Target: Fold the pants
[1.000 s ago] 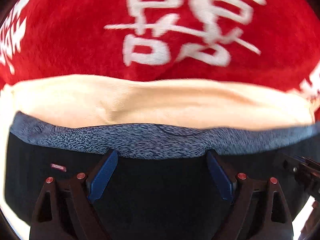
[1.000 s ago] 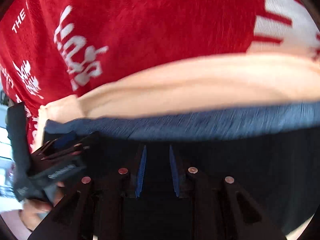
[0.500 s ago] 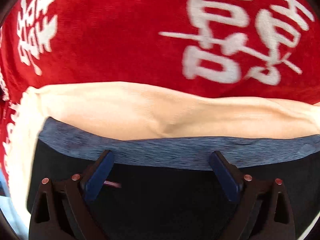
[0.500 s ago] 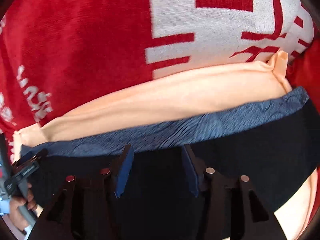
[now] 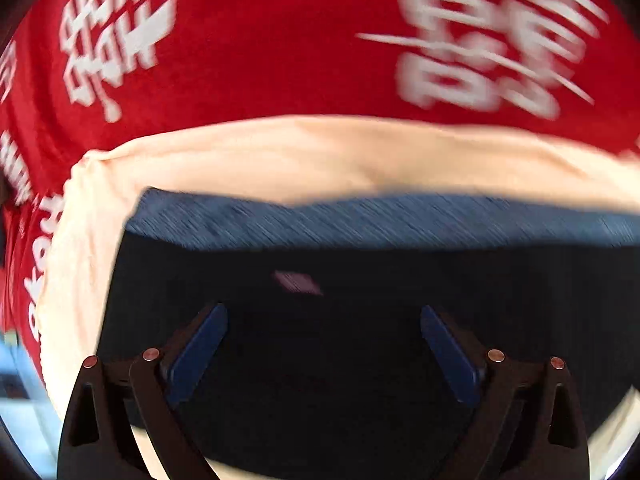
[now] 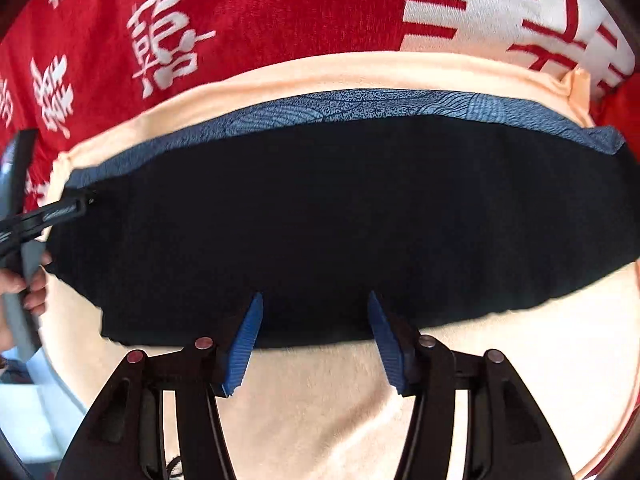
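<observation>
Lying flat in a folded stack, the black pants [image 6: 340, 220] rest on a cream cloth [image 6: 320, 408], which in turn covers a red cloth [image 6: 260, 12] printed with white characters. Along the far edge of the pants a band of blue-grey patterned fabric [image 6: 360, 106] shows, and past it a strip of the cream cloth runs before the red begins. In the right wrist view the right hand-held gripper [image 6: 315, 330] points steeply down at the near edge of the pants; its 2 blue fingers [image 6: 244, 352] stand apart, their tips over the black fabric and their lower parts over the cream cloth, with nothing pinched between them, and its jaws have just been opening. At the left edge of that view the other hand-held gripper reaches in over the left end of the pants, and a person's fingers [image 6: 34, 290] curl around its grey handle. In the left wrist view, which is blurred, the left hand-held gripper [image 5: 324, 320] hangs over the dark fabric with its 2 blue fingers [image 5: 200, 356] spread wide and nothing clamped between them; whether the tips touch the cloth cannot be told. A small pinkish label [image 5: 298, 282] sits on the black fabric just beyond those fingers.
</observation>
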Demonstrator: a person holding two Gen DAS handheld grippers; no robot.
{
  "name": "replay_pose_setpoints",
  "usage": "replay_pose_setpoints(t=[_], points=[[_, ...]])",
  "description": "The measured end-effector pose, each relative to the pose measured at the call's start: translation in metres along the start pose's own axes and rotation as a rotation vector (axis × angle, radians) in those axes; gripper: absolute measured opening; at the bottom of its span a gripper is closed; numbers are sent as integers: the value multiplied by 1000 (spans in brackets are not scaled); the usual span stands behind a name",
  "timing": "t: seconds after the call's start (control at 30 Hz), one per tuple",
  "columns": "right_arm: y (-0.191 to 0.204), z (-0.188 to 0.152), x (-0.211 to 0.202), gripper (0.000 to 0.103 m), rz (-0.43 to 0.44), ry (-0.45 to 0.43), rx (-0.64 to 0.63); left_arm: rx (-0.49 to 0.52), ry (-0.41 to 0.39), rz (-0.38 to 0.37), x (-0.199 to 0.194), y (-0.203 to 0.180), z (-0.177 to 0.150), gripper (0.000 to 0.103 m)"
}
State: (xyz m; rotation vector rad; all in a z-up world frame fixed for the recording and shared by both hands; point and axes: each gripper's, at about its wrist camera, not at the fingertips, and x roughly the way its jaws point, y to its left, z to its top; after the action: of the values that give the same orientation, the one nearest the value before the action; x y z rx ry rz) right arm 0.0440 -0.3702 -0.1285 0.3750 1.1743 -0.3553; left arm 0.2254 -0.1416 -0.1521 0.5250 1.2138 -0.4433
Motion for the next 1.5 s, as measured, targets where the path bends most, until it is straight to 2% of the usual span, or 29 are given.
replay_pose_setpoints(t=[0.07,0.2,0.27,0.33,0.37,0.4,0.6,0.63,0.67,0.7,0.77,0.87,0.97,1.07,1.2,1.27,1.4,1.5], points=[[1,-9,-3,59,-5,20,20,49,5,-44,-15,-27,-17,98],[-25,-33,-13,59,55,66,153,130,-2,-113,-34,-69,-45,98],[-32,-43,-17,59,69,62,202,153,7,-124,-34,-85,-52,98],[-40,-45,-19,59,89,50,247,165,57,-135,-25,-97,-62,99],[-45,-48,-22,59,108,45,274,162,51,-126,-23,-99,-69,99],[-51,-51,-25,59,134,43,305,143,14,-123,-27,-96,-74,98],[-67,-40,-17,59,368,-11,506,84,46,-160,-29,-84,-79,98],[-70,-35,-11,55,379,-18,547,97,39,-148,-30,-85,-79,98],[-67,-25,-2,43,383,-22,579,109,31,-136,-32,-86,-80,98],[-69,-22,3,6,388,-22,609,119,24,-126,-39,-93,-79,98],[-68,-19,7,6,385,-18,630,127,16,-122,-43,-93,-81,98],[-67,-30,15,6,332,20,585,119,8,-128,-45,-91,-88,98],[-70,-35,16,6,355,29,598,104,17,-128,-40,-90,-88,98],[-65,-36,2,7,302,37,511,126,24,-111,-41,-84,-91,98],[-77,-52,-15,8,274,64,468,164,35,-71,-50,-104,-87,98],[-90,-61,-19,13,263,68,488,170,37,-76,-59,-108,-84,98],[-123,-76,-27,29,254,50,573,191,14,-105,-81,-131,-77,98],[-149,-79,-32,31,243,16,637,215,2,-135,-89,-160,-71,98]])
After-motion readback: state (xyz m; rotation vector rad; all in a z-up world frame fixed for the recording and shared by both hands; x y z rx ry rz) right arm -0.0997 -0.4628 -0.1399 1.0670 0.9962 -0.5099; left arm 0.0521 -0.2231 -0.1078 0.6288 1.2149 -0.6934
